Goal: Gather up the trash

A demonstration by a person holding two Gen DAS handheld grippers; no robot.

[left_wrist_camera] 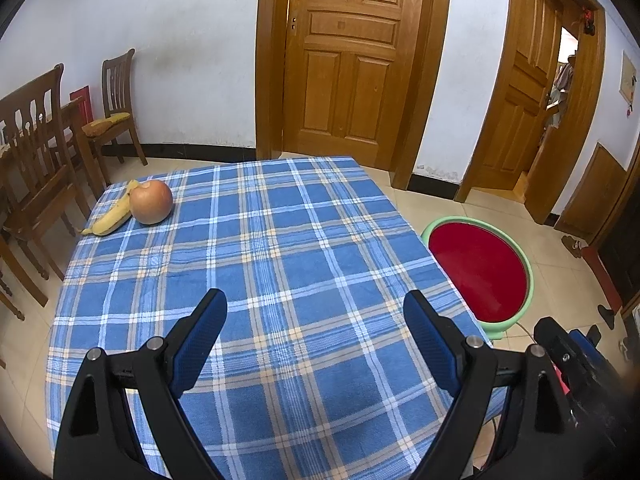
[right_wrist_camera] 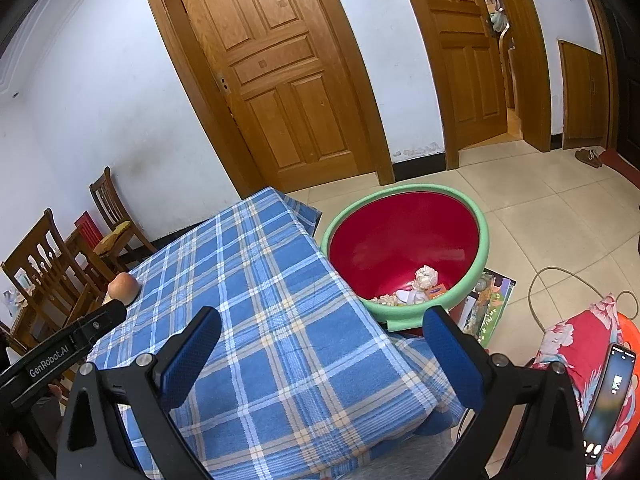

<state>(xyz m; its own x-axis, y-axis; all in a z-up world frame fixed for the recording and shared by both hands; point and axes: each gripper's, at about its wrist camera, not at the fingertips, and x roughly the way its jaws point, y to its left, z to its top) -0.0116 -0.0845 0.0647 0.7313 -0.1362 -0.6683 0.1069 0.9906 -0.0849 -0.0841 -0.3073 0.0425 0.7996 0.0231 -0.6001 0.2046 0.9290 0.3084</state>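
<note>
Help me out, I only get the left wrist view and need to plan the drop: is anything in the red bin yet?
Observer: Yes, the red bin holds crumpled paper and wrappers at its bottom.
Operator: Is the right hand-held gripper carrying anything?
Observer: No, the right hand-held gripper is open and holds nothing.
Operator: Anything under the bin?
Observer: A printed sheet lies on the floor beneath it.
</note>
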